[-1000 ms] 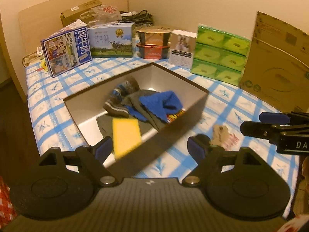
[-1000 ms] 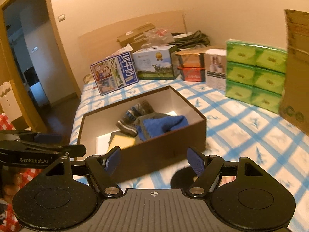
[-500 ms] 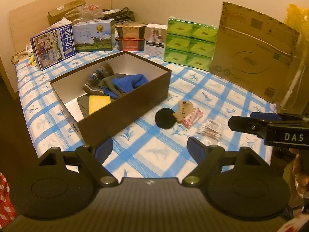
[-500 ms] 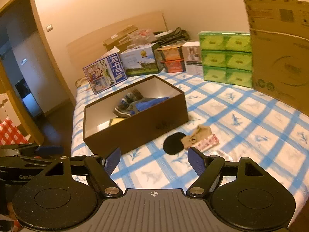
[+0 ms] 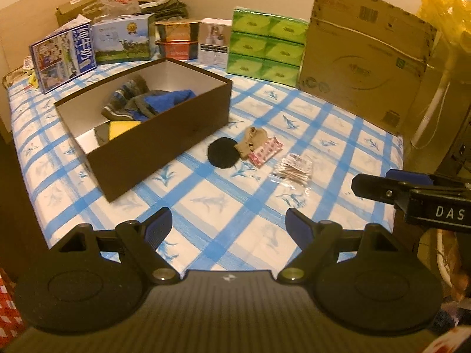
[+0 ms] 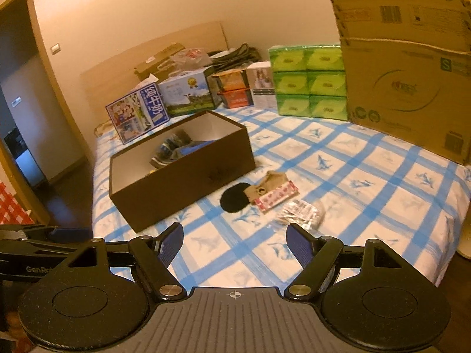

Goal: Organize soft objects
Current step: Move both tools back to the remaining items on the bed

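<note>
The right gripper (image 5: 391, 186) reads "DAS", the left gripper (image 6: 44, 250) "GenRo" (rest hidden). Both jaws stand apart, empty, above the bed (image 5: 235, 206).

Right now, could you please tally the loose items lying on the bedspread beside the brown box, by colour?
Black: 1, round pad
Tan: 1, cloth
Pink: 1, packet
Clear: 1, bag of swabs
Total: 4
</note>
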### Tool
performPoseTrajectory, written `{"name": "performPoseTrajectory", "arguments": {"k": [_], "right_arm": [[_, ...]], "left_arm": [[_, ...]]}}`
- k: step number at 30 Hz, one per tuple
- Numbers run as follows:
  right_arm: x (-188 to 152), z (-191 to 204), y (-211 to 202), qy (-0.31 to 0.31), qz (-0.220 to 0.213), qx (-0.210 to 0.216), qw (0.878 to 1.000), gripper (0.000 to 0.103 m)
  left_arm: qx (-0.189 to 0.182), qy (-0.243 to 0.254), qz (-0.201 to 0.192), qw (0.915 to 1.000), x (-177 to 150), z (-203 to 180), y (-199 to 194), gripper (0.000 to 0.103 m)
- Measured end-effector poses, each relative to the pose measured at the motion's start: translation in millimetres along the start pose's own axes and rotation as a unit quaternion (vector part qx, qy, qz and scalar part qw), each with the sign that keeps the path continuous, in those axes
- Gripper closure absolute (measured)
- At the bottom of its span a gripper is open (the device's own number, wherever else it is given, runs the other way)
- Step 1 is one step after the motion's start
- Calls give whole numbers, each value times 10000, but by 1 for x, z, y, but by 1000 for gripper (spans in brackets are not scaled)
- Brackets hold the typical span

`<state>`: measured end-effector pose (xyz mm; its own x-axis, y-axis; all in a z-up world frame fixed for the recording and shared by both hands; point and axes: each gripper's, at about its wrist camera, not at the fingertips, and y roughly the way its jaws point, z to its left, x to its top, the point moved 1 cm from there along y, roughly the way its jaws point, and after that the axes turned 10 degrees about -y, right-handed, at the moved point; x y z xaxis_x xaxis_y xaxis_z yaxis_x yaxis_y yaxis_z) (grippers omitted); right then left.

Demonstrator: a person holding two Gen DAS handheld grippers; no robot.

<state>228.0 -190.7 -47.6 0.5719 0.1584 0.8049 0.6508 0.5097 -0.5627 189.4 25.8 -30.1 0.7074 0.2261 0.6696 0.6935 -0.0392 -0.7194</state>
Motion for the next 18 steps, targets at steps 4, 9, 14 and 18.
{"name": "performPoseTrajectory", "arguments": {"k": [4, 9, 14, 18], "right_arm": [[-7, -9, 4, 51, 92, -138, 9998, 26], [-12, -23, 18, 23, 261, -267, 9993, 26], [-14, -37, 40, 68, 407, -324, 9986, 26], [-16, -47, 60, 52, 499, -338, 9982, 26]], "left_arm": [[-61, 92, 90, 9999, -2, -6, 16, 20], [-125, 106, 197, 9997, 2, -9, 40, 21], [-194, 97, 322, 9992, 10, -6, 69, 24], [-172, 143, 401, 9989, 14, -2, 91, 26]]}}
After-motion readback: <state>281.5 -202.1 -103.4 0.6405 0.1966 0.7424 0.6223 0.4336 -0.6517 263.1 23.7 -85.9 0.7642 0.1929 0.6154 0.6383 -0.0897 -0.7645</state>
